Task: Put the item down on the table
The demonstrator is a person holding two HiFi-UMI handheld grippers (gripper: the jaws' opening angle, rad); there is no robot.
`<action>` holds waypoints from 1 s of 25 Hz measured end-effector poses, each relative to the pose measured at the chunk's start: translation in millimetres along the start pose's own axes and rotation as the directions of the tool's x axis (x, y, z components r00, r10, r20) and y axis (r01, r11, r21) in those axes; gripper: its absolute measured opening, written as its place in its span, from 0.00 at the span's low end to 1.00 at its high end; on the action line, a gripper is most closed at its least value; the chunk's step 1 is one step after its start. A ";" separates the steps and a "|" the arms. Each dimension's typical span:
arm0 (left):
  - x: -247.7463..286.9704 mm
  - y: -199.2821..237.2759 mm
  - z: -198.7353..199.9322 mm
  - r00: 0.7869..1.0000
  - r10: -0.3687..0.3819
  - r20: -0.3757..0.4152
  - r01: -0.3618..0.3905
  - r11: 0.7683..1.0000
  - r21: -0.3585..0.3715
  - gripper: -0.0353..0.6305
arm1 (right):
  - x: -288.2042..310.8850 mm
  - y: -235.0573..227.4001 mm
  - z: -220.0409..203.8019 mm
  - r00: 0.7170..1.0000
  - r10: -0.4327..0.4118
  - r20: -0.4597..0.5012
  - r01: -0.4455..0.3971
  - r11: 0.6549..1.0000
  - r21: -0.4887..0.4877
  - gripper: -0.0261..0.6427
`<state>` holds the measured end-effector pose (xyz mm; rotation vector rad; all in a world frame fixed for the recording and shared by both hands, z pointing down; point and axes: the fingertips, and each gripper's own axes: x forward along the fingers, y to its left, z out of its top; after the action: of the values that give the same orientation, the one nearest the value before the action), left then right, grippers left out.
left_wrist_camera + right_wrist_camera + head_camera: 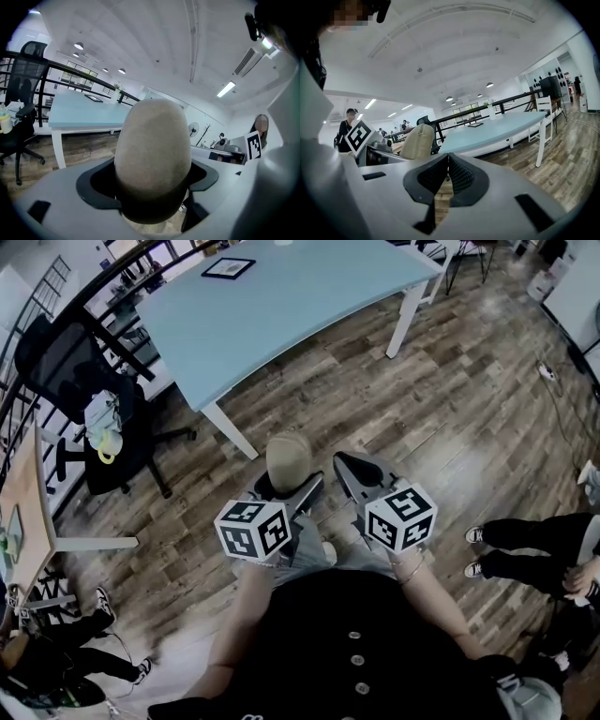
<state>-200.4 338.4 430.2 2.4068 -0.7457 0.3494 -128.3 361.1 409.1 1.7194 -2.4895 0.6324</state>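
Carrying step: the left gripper (286,491) holds a beige egg-shaped item (152,154) above the floor (450,418), well short of the desk (281,306). The right gripper (447,159) is closed and empty. Next move, as judged: reach the desk, lower, release.

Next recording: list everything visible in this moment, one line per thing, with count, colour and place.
beige egg-shaped object: one, beige, clamped between the left gripper's jaws
light blue table: one, blue top on white legs, ahead of the person
black-framed flat item: one, black, lying on the table's far part
black office chair: one, black, left of the table, pale things on its seat
wooden desk: one, tan, at the left edge
plank floor: brown wood, all around
bystander's legs: one pair, black trousers, at the right edge
left gripper: grey, shut on the object
right gripper: grey, jaws together, empty
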 end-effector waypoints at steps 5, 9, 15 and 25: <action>34.1 26.1 32.7 1.000 -0.014 -0.002 0.014 1.000 0.008 0.68 | 32.8 -30.6 17.4 0.999 -0.038 0.001 0.038 0.999 -0.005 0.05; 63.9 46.9 71.2 0.999 -0.047 -0.011 0.047 0.998 0.033 0.68 | 70.0 -54.7 43.3 0.997 -0.078 0.020 0.078 0.997 -0.006 0.05; 102.7 75.7 134.5 0.995 -0.102 -0.019 0.103 0.991 0.080 0.68 | 129.0 -84.0 80.5 0.993 -0.114 0.038 0.114 0.993 0.009 0.05; 148.0 141.8 196.2 0.992 -0.122 -0.011 0.123 0.989 0.083 0.68 | 215.7 -116.2 117.9 0.990 -0.131 0.048 0.131 0.991 0.005 0.05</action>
<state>-149.3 61.0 399.5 2.5153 -0.5875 0.3435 -83.1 93.5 394.1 1.9016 -2.3814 0.5889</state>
